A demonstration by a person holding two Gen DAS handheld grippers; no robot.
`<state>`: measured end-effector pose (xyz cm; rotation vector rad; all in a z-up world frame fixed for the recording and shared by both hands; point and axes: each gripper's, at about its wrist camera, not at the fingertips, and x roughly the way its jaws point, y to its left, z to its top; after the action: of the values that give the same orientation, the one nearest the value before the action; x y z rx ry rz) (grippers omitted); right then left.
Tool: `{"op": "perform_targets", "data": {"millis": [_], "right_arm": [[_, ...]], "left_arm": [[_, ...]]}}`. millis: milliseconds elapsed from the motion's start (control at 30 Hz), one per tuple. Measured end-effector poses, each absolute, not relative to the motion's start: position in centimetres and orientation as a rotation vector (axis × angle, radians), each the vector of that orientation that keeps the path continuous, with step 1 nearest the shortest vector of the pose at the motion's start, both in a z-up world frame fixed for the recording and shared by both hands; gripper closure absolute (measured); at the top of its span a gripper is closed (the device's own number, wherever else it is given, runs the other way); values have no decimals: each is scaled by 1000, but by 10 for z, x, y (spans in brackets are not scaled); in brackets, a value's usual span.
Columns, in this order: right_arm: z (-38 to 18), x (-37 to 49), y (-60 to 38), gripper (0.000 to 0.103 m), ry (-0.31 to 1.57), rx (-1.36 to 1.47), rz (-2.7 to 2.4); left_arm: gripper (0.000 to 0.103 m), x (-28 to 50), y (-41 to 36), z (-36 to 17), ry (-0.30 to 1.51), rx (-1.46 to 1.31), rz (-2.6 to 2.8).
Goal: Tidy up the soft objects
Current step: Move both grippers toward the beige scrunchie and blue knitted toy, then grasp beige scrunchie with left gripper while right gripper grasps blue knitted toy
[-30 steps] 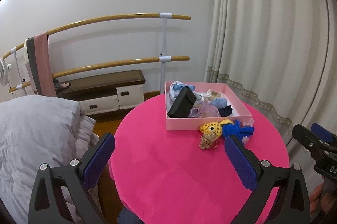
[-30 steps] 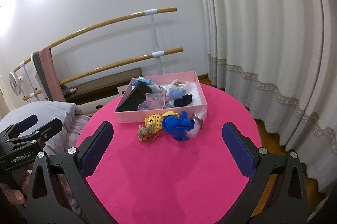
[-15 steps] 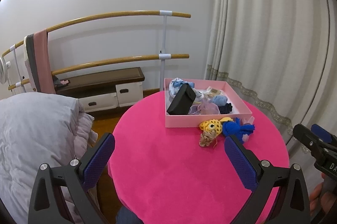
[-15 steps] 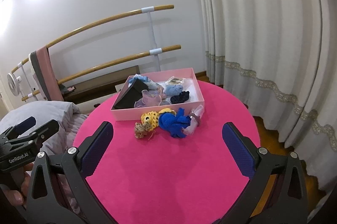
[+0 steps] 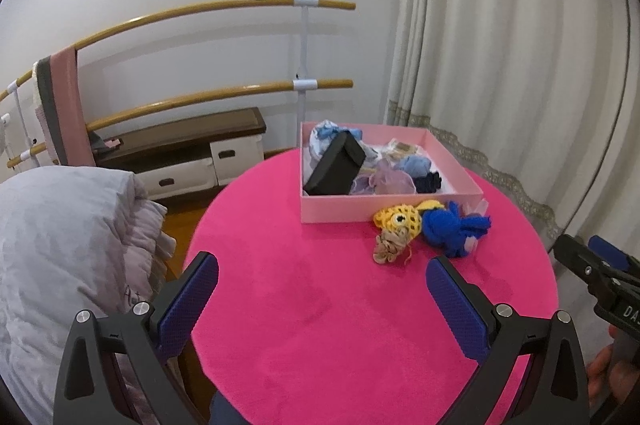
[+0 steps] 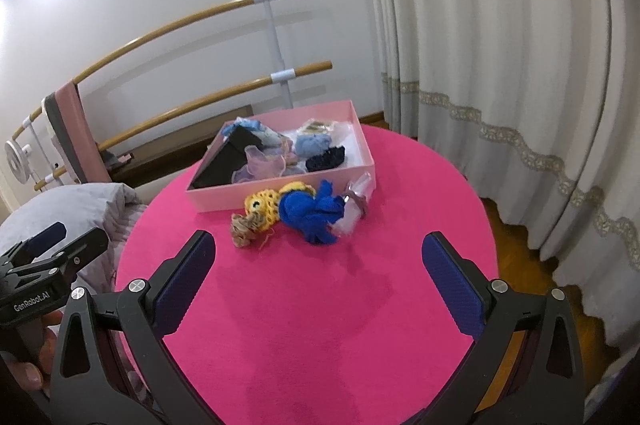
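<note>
A pink box (image 5: 392, 213) (image 6: 280, 191) sits at the far side of the round pink table (image 5: 320, 305) (image 6: 320, 305). It holds a black case (image 5: 336, 167) (image 6: 224, 161) and several soft scrunchies. Just in front of the box lie a yellow crochet toy (image 5: 400, 221) (image 6: 262, 205), a tan scrunchie (image 5: 388, 247) (image 6: 244, 225), a blue crochet toy (image 5: 452, 227) (image 6: 312, 211) and a clear packet (image 6: 354, 207). My left gripper (image 5: 322, 289) hangs open over the table's near side, empty. My right gripper (image 6: 318, 269) is open too, short of the toys.
A grey duvet (image 5: 60, 245) lies left of the table. Wooden wall bars (image 5: 200, 13) with a pink towel (image 5: 68, 109) and a low cabinet (image 5: 180, 161) stand behind. Curtains (image 6: 500, 65) hang on the right.
Both grippers have shifted slightly, so the box and toys sit a little differently in each view. Nothing was grasped; both stay open.
</note>
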<state>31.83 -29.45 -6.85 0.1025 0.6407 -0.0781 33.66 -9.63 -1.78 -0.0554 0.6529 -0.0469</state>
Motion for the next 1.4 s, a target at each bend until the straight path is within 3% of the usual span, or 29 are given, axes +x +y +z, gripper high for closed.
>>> {"op": "perform_targets", "data": {"millis": [867, 1067, 1133, 1233, 1300, 1400], "right_arm": [[-151, 401, -334, 1, 830, 176, -111], [-163, 409, -348, 4, 866, 192, -116], [-164, 411, -347, 12, 867, 195, -99], [-161, 414, -344, 16, 856, 194, -73], [-160, 415, -340, 16, 852, 193, -58], [-157, 417, -334, 18, 842, 189, -35]], "left_arm": [[0, 494, -158, -126, 819, -23, -152], [0, 516, -167, -145, 848, -19, -159], [2, 524, -167, -150, 851, -26, -162], [20, 532, -165, -154, 866, -53, -182], [43, 539, -162, -159, 891, -74, -204], [62, 546, -157, -165, 920, -90, -220]]}}
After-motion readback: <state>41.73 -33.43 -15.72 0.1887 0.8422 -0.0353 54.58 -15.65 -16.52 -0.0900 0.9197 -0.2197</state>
